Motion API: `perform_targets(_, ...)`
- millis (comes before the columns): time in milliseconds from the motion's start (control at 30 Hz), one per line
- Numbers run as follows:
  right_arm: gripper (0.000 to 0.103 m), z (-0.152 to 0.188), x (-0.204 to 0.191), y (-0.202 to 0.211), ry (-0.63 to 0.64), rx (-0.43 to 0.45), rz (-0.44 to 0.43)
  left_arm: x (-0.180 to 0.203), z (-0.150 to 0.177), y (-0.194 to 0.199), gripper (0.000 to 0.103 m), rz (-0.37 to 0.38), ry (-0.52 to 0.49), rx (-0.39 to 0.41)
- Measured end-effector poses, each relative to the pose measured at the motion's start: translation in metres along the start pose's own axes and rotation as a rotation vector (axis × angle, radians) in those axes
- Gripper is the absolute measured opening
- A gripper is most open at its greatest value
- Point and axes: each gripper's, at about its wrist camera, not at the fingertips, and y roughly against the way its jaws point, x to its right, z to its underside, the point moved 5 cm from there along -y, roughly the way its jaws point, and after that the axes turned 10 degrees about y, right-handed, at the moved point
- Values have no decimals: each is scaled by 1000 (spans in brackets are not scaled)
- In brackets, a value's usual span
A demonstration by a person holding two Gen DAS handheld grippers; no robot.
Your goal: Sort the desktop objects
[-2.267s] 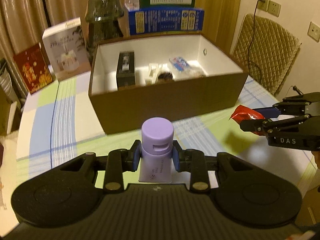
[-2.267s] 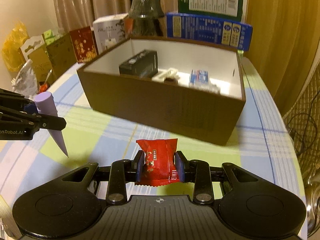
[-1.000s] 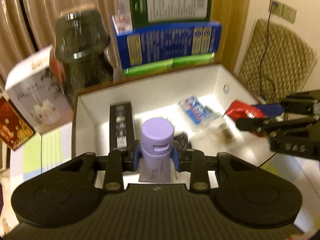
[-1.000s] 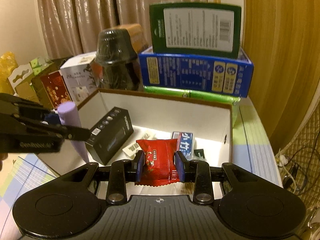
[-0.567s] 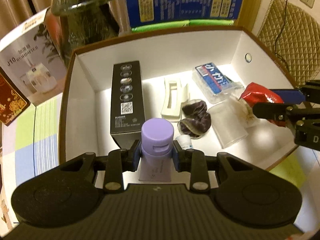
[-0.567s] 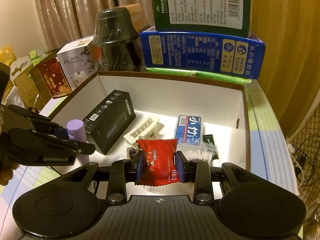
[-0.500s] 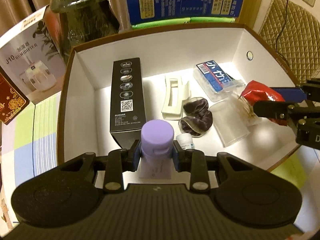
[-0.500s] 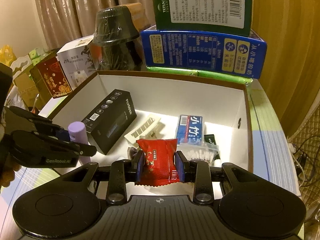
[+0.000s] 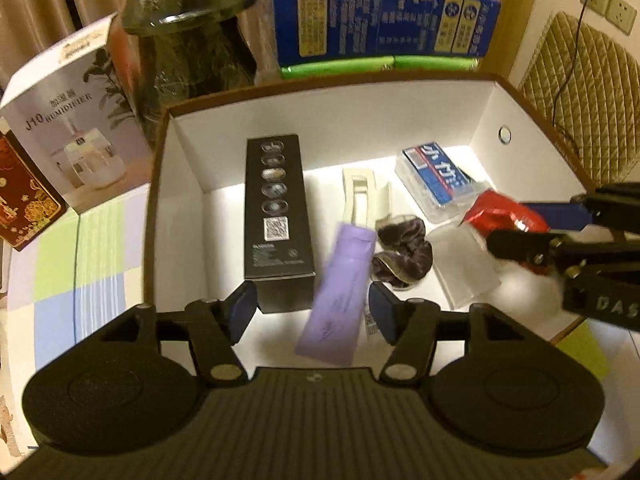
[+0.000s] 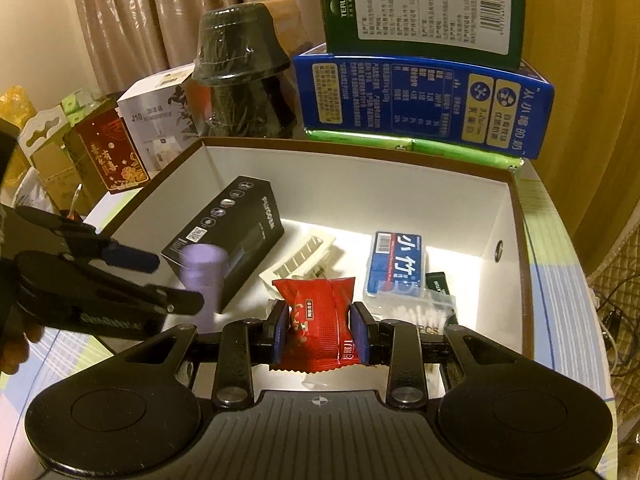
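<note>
while your left gripper is opening, the lilac tube sits tilted and blurred between its blue pads, touching neither, so you look to be in the act of dropping it into the brown storage box, just beside the long black carton. your right gripper is clamped on the red snack packet, hovering over the near right part of the same box. that packet looks like your next release: bring it low over a bare patch of the white floor, clear of the dark scrunchie and the clear plastic piece, then let the jaws part. farther in lie a cream clip and a blue-labelled cotton swab case. the box stands on a checked pastel tablecloth. behind it are a humidifier box, a wrapped dark lamp-like thing, a blue milk carton with a green box on top, then beige curtains and a wall socket.
</note>
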Motion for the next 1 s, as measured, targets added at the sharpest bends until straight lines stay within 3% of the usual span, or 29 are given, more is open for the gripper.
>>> perform_targets(333, 31, -8, -11, -11, -20, -3, -19, -6, -8, 15, 67, 1, 2, 27)
perform_targets(433, 32, -14, -13, -12, -45, 40, -35, -6, -8, 16, 69, 4, -2, 26)
perform_targets(467, 37, -17, -14, -10, -44, 60, -57, -6, -8, 16, 69, 4, -4, 25)
perform_targets(500, 50, -20, -15, -8, -37, 86, -52, -7, -7, 16, 70, 4, -7, 25)
perform_targets(567, 63, -26, -14, -2, -22, 115, -5, -7, -7, 16, 74, 3, -5, 27)
perform_targets(733, 69, -28, -3, 8, -75, 108, -4, -8, -7, 21, 79, -2, -4, 38)
perform_targets(800, 80, -25, 0, 14, -86, 100, 10, -7, -7, 24, 84, 0, -10, 45)
perform_targets(1000, 97, -13, 6, 35, -134, 85, 25, -4, -4, 34, 96, 0, -21, 65)
